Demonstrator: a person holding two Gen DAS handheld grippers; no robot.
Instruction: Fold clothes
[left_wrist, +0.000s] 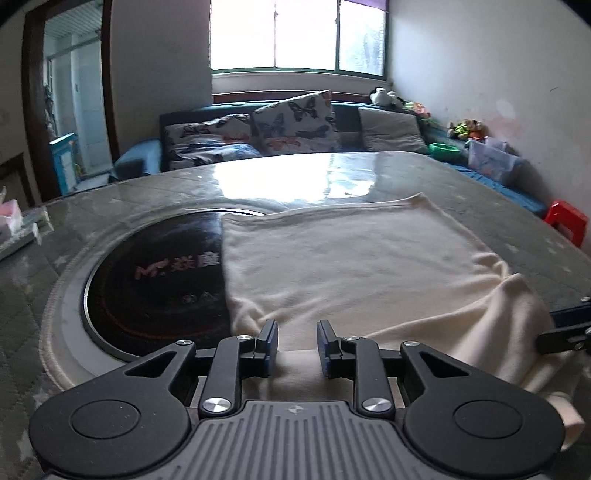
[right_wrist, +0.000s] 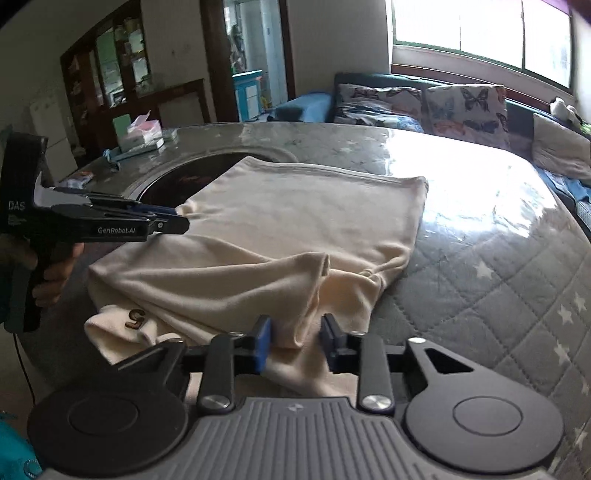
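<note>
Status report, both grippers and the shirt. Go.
Left gripper open, over shirt near edge. Right gripper open, a raised fold between its fingers. Shirt partly folded, overlapping the hotplate. Nothing blocking.

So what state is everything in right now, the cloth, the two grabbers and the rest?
Garment: cream, partly folded, flat on the table, near edge bunched and raised.
Left gripper: open, over the garment's near edge, holding nothing.
Right gripper: open, a fold of cloth between the fingers, not clamped.
Hotplate: partly covered by the garment.
Table: under a quilted cover.
</note>
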